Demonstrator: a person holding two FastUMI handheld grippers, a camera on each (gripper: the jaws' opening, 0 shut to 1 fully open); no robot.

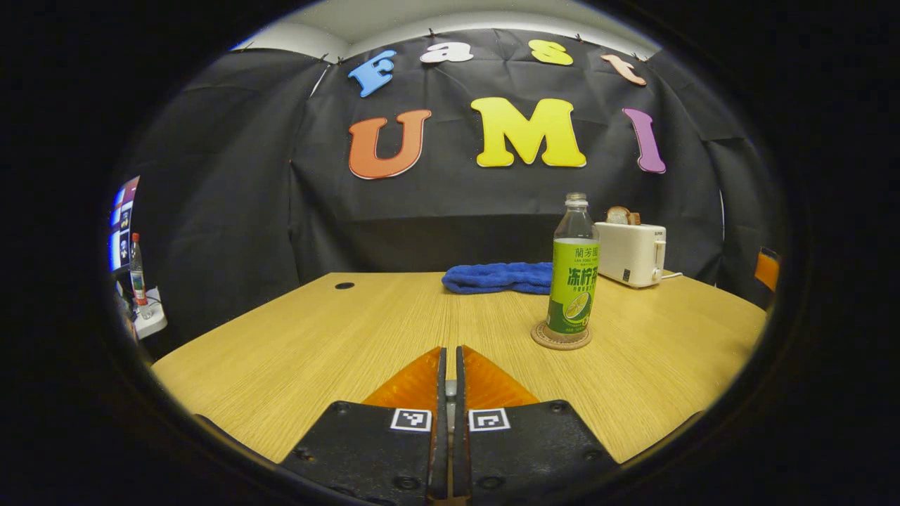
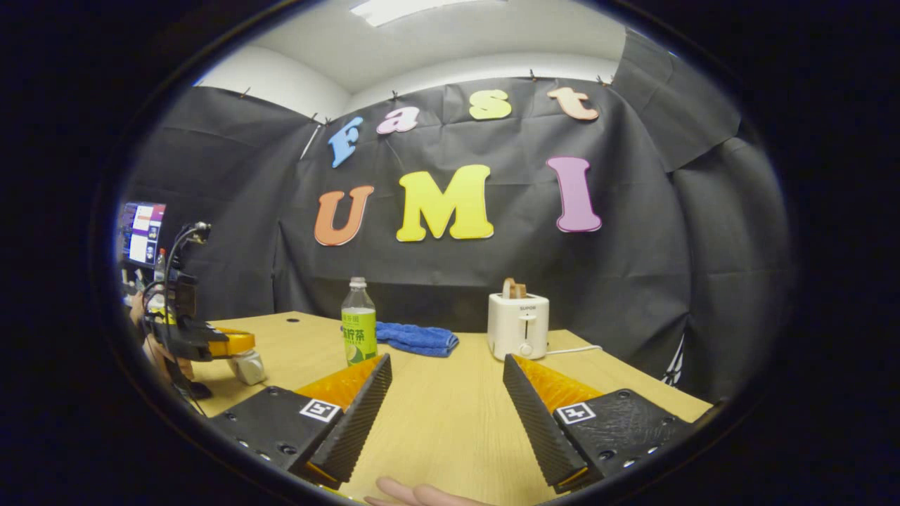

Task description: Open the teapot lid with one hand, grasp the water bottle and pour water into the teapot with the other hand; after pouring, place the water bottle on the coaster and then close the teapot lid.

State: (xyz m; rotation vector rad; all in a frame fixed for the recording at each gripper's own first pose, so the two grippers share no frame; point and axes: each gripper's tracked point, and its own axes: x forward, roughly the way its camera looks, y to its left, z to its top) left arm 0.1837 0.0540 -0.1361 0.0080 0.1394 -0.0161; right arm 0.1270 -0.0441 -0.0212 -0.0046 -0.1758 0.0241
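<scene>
The left gripper (image 1: 450,365) has its fingers pressed together with only a thin slit between them, low over the near edge of the table (image 1: 316,337). In the right gripper view it sits at the table's left edge (image 2: 235,344), with a pale rounded thing, too small to identify, touching it underneath. The right gripper (image 2: 444,393) is spread wide, nothing between its fingers, above the table's near edge. Fingertips (image 2: 415,494) of a hand show below it. The bottle (image 1: 574,277) stands upright on the round coaster (image 1: 560,339), right of the table's middle. Behind it, near the far edge, lie a blue cloth (image 1: 499,277) and a white toaster (image 1: 631,253) with bread (image 1: 620,216) in its slot.
</scene>
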